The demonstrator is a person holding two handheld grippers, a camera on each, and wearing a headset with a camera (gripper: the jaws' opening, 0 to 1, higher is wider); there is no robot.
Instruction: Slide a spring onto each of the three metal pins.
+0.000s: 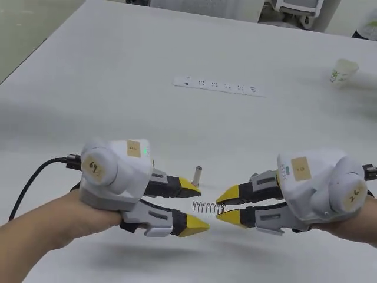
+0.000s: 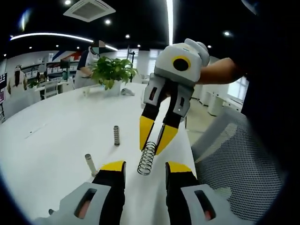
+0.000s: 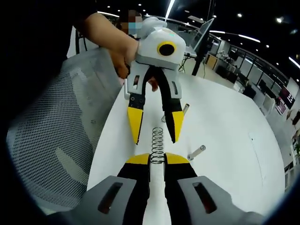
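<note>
Big matte white table (image 1: 177, 130), smooth and bare apart from a flat white power strip (image 1: 215, 85) lying well back from the work, so there's plenty of room up front.

The two grippers sit nose to nose just above the tabletop: chunky grey and white plastic bodies, black jaws, and yellow wedge tips that taper to a point. The right gripper (image 3: 158, 160) has its tips pressed together on one end of the spring (image 3: 158, 138). It holds the coil out roughly level like a little skewer, with the free end aimed at the other gripper. The left gripper (image 2: 146, 168) is spread wide, one tip on each side of that free end and not touching it. To me that reads as a hand-off, or a steadying grab so the floppy end doesn't wobble.

Pins next: short, dull metal cylinders standing up from the table. A bare pin (image 2: 90, 164) stands just beside the left jaw. A far pin (image 2: 116, 135) further out looks ribbed, so I'd guess it already wears a coil, but it's too small to be sure.

The spring itself is thin, shiny wire in an open, evenly spaced coil. It hangs in the air between the tips, near the pins but not on one yet.
</note>
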